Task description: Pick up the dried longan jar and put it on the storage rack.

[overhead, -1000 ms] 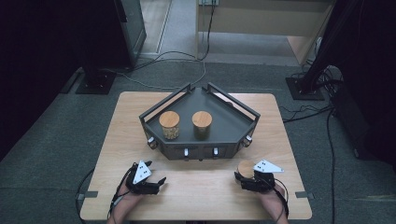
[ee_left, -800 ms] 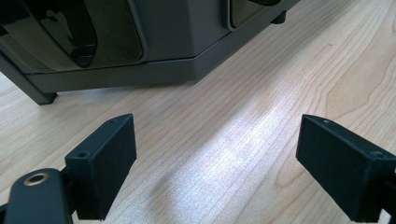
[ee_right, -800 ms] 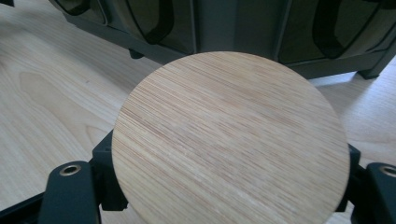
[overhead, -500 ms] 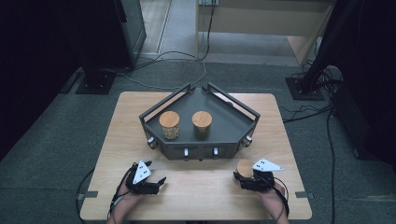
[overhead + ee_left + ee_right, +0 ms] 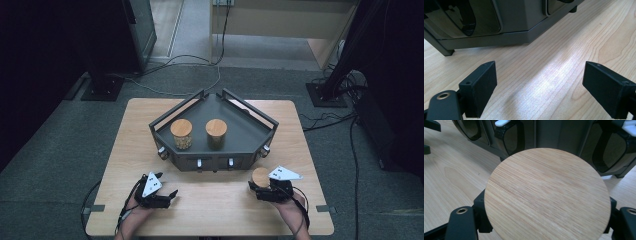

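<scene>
A jar with a round wooden lid (image 5: 546,195) stands on the wooden table (image 5: 220,200) at the front right, its lid (image 5: 260,176) seen from above in the high view. My right gripper (image 5: 261,187) is shut on it, a black jaw on either side under the lid (image 5: 546,218). At the front left my left gripper (image 5: 170,196) rests low over the table, open with nothing between its jaws (image 5: 539,90). Two more wooden-lidded jars, one (image 5: 181,133) with pale contents and one (image 5: 216,132) with dark contents, stand inside the dark corner tray (image 5: 220,161).
The tray has raised rails and small knobs along its front wall (image 5: 506,22), close ahead of both grippers. Bare table lies between the two hands. Cables (image 5: 200,60) and dark stands (image 5: 102,82) are on the floor beyond the table.
</scene>
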Demonstrator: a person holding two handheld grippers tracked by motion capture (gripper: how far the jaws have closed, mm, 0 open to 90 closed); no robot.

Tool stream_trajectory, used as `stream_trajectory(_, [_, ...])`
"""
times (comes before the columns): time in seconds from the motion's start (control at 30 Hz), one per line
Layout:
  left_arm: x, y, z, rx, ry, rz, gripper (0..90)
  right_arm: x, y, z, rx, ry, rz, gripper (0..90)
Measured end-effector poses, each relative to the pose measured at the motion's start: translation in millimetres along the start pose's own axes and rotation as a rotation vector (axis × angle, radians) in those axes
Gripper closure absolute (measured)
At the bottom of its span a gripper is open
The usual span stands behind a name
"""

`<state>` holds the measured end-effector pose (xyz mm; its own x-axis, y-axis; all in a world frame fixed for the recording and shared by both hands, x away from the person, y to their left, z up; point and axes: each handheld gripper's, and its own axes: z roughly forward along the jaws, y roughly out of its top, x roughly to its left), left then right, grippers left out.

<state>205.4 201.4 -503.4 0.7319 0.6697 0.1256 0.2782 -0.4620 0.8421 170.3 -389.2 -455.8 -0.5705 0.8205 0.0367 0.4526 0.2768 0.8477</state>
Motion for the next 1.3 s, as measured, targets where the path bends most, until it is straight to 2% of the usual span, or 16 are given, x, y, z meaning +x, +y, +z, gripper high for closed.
stream_trajectory(0.37, [0.1,0.1,-0.1,0.001,-0.001,0.002,12.1,1.8,5.6,-2.8,-0.013,-0.002,0.0,25.2])
stream_trajectory(0.93, [0.4,-0.1,-0.1,0.0,-0.002,-0.001,12.1,5.8,23.1,-2.8,0.004,0.004,-0.014,25.3])
stream_trajectory(1.3, [0.2,0.4,0.0,0.002,-0.002,0.004,12.1,8.0,26.3,-3.6,-0.001,0.015,-0.008,25.4])
